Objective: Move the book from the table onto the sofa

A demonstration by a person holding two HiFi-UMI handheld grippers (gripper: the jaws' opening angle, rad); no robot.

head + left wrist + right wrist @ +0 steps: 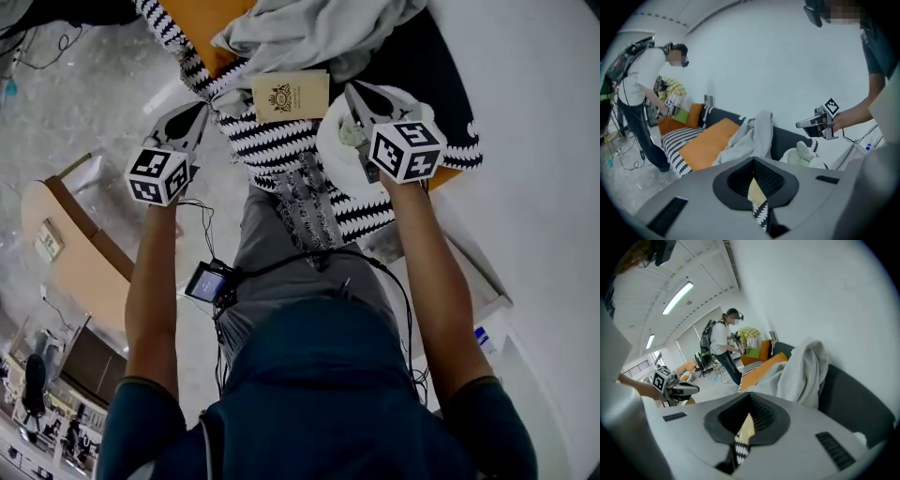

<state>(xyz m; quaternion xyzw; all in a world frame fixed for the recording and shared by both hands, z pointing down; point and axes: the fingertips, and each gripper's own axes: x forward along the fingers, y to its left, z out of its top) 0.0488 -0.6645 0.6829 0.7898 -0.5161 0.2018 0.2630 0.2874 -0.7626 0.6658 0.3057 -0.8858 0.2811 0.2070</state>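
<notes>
Book (pixel 291 96), 1 item: lying flat on the striped throw (pixel 281 155) of the sofa (pixel 442 66), between left claw (pixel 192 120) and right claw (pixel 364 101), both being held shut and empty; judged delivered, so the 2 claws are best being kept shut and clear of the fabric.

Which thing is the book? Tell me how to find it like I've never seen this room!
Find the dark sofa with the orange cushion. On it lies a black-and-white zigzag throw, beside a crumpled grey blanket. The book is the flat cream rectangle on that throw, with a dark crest on its cover: the only stiff, straight-edged thing among soft cloth.
</notes>
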